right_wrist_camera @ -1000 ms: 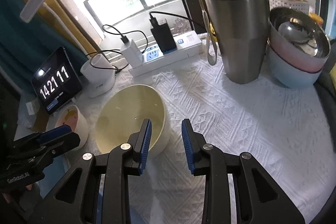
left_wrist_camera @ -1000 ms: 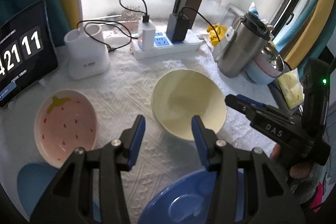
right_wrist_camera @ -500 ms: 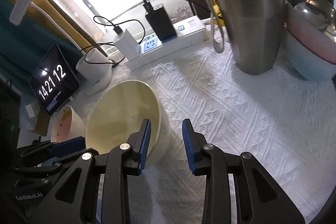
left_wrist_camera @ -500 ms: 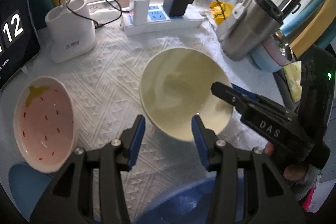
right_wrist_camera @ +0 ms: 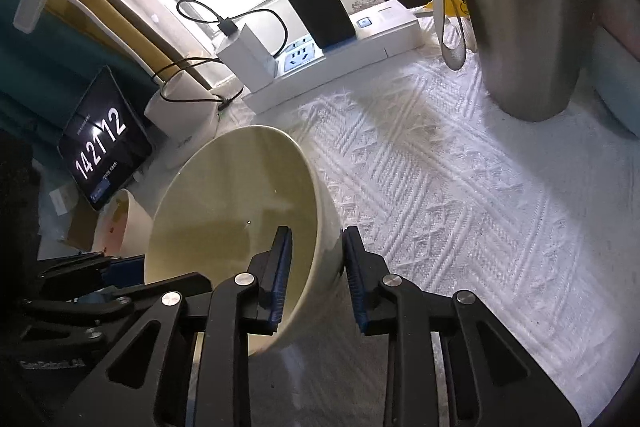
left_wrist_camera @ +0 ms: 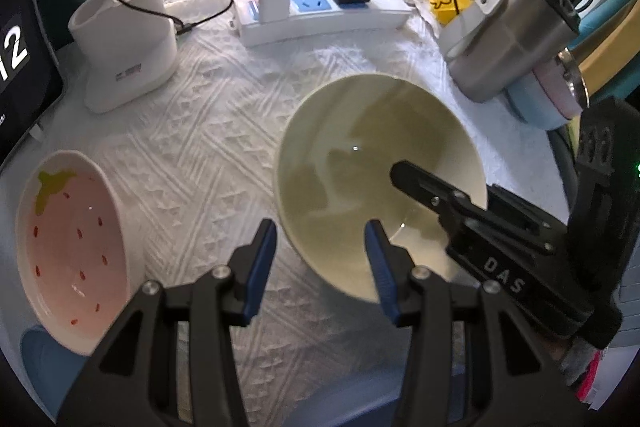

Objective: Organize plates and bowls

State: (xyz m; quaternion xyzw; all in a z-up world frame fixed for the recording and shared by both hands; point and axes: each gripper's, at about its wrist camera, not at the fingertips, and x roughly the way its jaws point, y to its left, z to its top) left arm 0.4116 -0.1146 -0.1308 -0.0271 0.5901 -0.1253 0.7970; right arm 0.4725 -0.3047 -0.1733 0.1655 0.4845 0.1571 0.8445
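Right now I have the right tongs [right_wrist_camera: 314, 269] straddling the near wall of the cream bowl [right_wrist_camera: 236, 195]: one blue pad sits inside the rim, the other outside it, and the jaws are closing with that wall between them, though I cannot tell whether both pads press on it yet. The cream bowl stands on the white textured cloth of the desk [right_wrist_camera: 460, 187], roughly at the centre of the left wrist view, and the right tongs reach into it there from four o'clock. My left tongs [left_wrist_camera: 320, 259] hang partly apart and empty above the cloth, at about seven o'clock from the bowl, the right-hand pad just over its near rim. The strawberry dish [left_wrist_camera: 68, 259], pink inside with red seeds, lies well apart at nine o'clock, overlapping a blue plate [left_wrist_camera: 44, 355] at the lower left edge. Another blue dish [left_wrist_camera: 340, 403] shows at six o'clock beneath the tongs. Beyond the bowl, at twelve o'clock, a white power strip [left_wrist_camera: 320, 15] carries two chargers; a steel tumbler [left_wrist_camera: 504, 39] stands at two o'clock, and a clock tablet [right_wrist_camera: 104, 139] leans at the far left.
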